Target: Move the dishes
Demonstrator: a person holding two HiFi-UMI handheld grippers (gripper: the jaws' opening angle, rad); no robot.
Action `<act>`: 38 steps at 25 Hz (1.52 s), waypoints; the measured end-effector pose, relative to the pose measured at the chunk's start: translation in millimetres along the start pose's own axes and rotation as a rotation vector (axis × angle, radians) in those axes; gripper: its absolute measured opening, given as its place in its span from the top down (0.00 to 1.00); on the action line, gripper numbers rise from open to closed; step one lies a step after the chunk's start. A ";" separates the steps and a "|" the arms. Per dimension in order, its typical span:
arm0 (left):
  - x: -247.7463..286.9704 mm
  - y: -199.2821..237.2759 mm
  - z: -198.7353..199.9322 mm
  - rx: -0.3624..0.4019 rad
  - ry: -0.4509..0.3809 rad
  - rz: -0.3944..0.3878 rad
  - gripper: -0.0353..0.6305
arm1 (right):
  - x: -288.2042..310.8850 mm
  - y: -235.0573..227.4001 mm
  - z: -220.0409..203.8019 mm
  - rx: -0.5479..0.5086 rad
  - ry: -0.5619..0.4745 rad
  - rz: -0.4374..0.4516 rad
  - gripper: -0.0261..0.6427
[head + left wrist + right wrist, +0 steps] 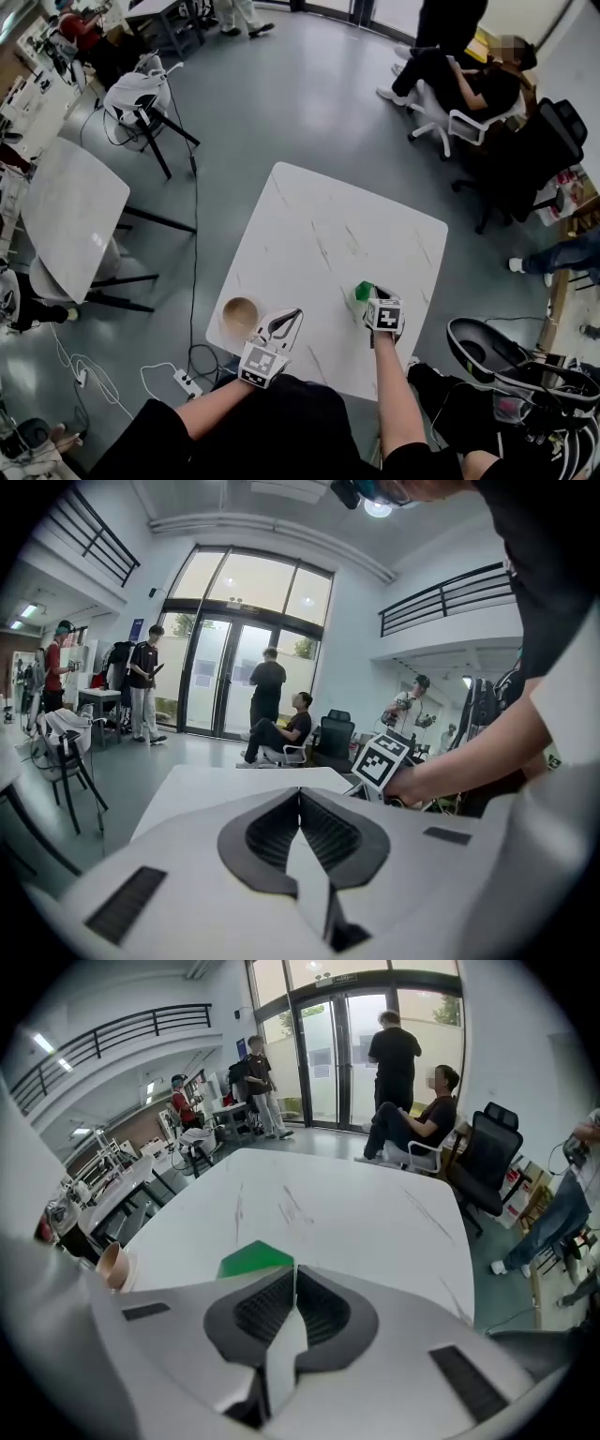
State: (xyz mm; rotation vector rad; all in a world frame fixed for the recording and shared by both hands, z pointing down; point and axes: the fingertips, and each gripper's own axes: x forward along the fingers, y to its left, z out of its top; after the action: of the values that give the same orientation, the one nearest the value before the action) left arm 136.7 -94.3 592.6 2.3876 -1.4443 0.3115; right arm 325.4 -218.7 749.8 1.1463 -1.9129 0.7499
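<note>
Seen from overhead, the tan bowl (240, 317) sat by the white table's (319, 216) near edge, at nine o'clock from the left gripper (294, 316). The green dish (362, 292) lay just beyond the right gripper's (374, 292) tips, and the table's far half was bare.

In the left gripper view, the jaws were pressed together on nothing.

In the right gripper view, the jaws were likewise closed and empty, with the green dish at eleven o'clock. The bowl looked light, stiff and probably slick, and its rim seemed the best place to pinch.
</note>
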 end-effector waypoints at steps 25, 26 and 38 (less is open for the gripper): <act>-79.8 49.3 15.3 -0.064 -0.085 -0.020 0.92 | -95.0 97.8 37.7 0.084 -0.216 0.004 0.92; -88.5 55.4 14.8 -0.061 -0.086 -0.027 0.92 | -101.4 113.9 38.1 0.102 -0.232 0.013 0.93; -178.8 135.4 -21.6 -0.071 -0.054 -0.029 0.92 | -108.6 302.2 20.1 0.118 -0.264 0.140 0.93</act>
State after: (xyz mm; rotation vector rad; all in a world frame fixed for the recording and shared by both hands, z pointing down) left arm -66.2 1.4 572.2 2.3744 -1.4177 0.1869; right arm 79.3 -58.2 618.7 1.2431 -2.2120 0.8298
